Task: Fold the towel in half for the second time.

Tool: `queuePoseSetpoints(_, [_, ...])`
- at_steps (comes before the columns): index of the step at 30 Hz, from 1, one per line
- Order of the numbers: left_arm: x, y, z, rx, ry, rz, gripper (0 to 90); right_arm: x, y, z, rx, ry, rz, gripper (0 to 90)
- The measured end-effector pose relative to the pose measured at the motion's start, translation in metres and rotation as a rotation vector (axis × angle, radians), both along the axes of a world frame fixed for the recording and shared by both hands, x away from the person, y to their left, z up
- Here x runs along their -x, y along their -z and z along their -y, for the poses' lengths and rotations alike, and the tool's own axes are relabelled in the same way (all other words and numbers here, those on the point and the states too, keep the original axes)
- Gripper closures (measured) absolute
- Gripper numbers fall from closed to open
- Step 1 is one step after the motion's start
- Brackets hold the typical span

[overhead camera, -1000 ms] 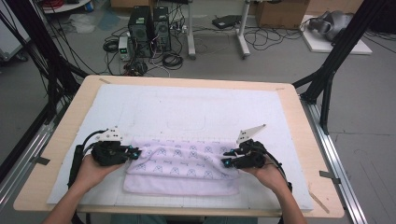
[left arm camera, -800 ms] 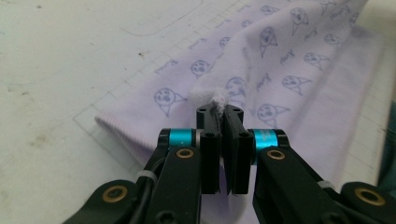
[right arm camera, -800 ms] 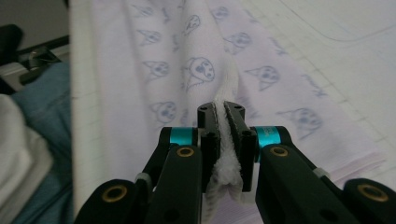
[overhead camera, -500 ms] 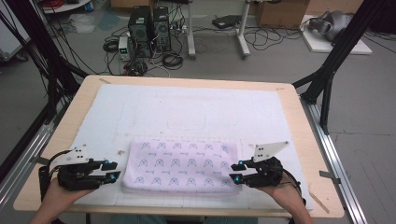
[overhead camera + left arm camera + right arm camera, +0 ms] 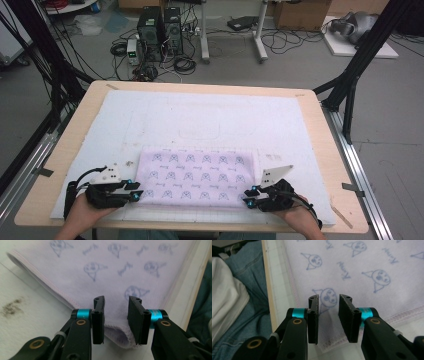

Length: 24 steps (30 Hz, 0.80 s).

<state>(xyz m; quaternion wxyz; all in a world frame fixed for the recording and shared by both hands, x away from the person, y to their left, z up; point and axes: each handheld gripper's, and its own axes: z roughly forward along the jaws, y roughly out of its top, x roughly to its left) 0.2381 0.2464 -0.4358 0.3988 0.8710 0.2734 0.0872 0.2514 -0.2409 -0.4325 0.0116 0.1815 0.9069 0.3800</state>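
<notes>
A lilac towel (image 5: 195,177) printed with blue cartoon faces lies folded flat on the white mat (image 5: 210,115), near the table's front edge. My left gripper (image 5: 135,191) sits at its near-left corner and my right gripper (image 5: 248,196) at its near-right corner. In the left gripper view the towel's (image 5: 112,272) hemmed corner lies between the jaws of the left gripper (image 5: 116,307), which have just been closing, with a gap still showing. The right gripper (image 5: 329,305) stands the same way over the towel's (image 5: 352,267) stitched corner, its jaws also just closing and not pressing.
The wooden table's rim (image 5: 75,145) frames the mat. Black frame posts (image 5: 350,85) stand at both sides, and computers with cables (image 5: 160,35) sit on the floor beyond. A dark smudge (image 5: 11,307) marks the mat. The person's jeans (image 5: 242,290) lie past the front edge.
Both grippers left the towel's far corners, swung outward and toward the person, then came in to the near corners. The towel went from rumpled to flat.
</notes>
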Motion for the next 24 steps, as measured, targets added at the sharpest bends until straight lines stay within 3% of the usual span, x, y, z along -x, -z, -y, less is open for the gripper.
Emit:
queuePoseSetpoints(5, [-0.004, -0.008, -0.001, 0.018, -0.009, 0.004, 63.9, -0.003, -0.011, 0.001, -0.043, 0.009, 0.007, 68.8])
queuePoseSetpoints(9, [-0.020, -0.020, -0.001, 0.059, -0.056, 0.044, 58.7, -0.019, -0.028, 0.001, -0.065, 0.057, 0.049, 64.2])
queuePoseSetpoints(14, [-0.046, -0.028, 0.000, 0.065, -0.162, 0.104, 52.0, -0.046, -0.040, 0.001, -0.098, 0.131, 0.090, 57.4])
queuePoseSetpoints(19, [-0.073, -0.030, 0.003, 0.044, -0.237, 0.134, 47.6, -0.074, -0.040, 0.002, -0.108, 0.193, 0.108, 51.1])
queuePoseSetpoints(24, [-0.096, -0.018, 0.001, 0.015, -0.294, 0.092, 45.6, -0.100, -0.022, 0.006, -0.095, 0.262, 0.077, 45.0])
